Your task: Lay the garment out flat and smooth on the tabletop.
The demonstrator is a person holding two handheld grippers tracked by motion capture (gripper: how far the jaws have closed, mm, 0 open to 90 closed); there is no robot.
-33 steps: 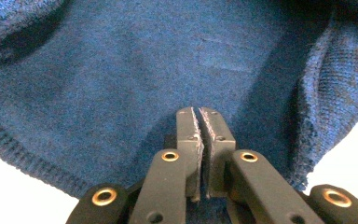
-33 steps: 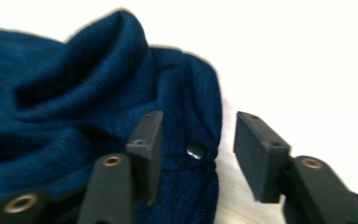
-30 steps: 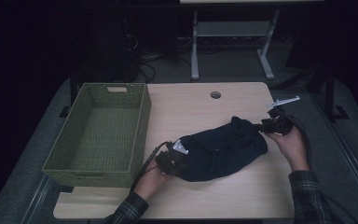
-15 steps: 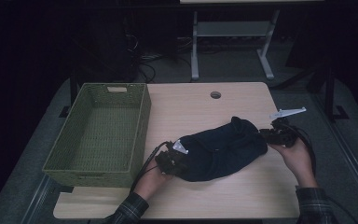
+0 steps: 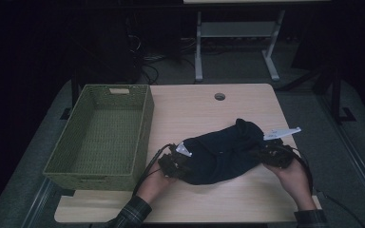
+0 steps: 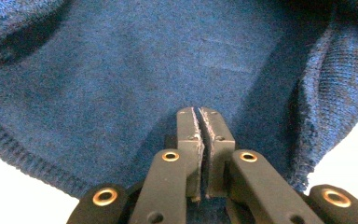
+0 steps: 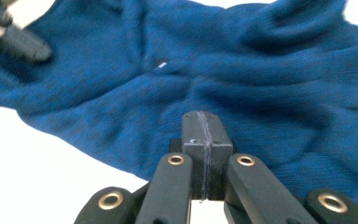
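A dark blue knitted sweater (image 5: 223, 154) lies bunched on the pale wooden table (image 5: 190, 111), toward its near right. At the sweater's left edge my left gripper (image 5: 184, 165) is shut on the knit. In the left gripper view its jaws (image 6: 204, 112) are pressed together with fabric (image 6: 121, 70) all around them. My right gripper (image 5: 262, 155) lies at the sweater's right end. Its jaws have just been closing and now meet flat (image 7: 206, 114) over the sweater's (image 7: 270, 84) near edge, with no cloth visible between the pads.
A green woven basket (image 5: 145, 128) stands with nothing in it along the table's left side. A round cable hole (image 5: 219, 96) sits near the far edge. A metal stand (image 5: 198, 52) and cables are on the floor beyond the table.
My right hand has come down from the sweater's far right corner to its near right end, and its jaws have shut. The left hand and the sweater have stayed put.
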